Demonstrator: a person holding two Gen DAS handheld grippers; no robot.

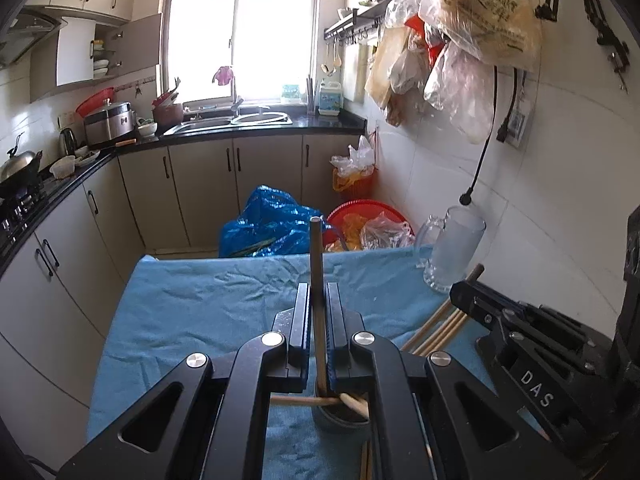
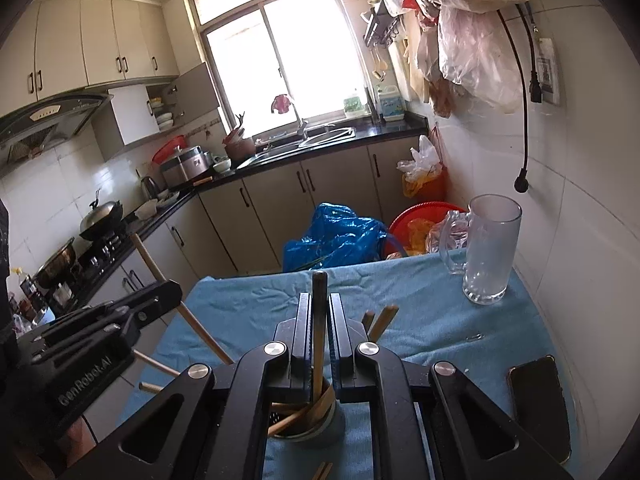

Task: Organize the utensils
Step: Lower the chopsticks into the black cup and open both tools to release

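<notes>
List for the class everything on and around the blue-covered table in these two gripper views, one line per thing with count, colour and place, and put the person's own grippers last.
Cloth: one, blue, covering the table.
Chopsticks: several, wooden; one in each gripper, others in the holder.
Holder: one, dark cup, near table edge under the grippers.
Glass mug: one, clear, empty, far right corner.
Phone: one, black, right edge.
Plastic bag: one, blue, floor behind table.
Basin: one, red, floor beside bag.
Left gripper: shut on a chopstick.
Right gripper: shut on a chopstick.
</notes>
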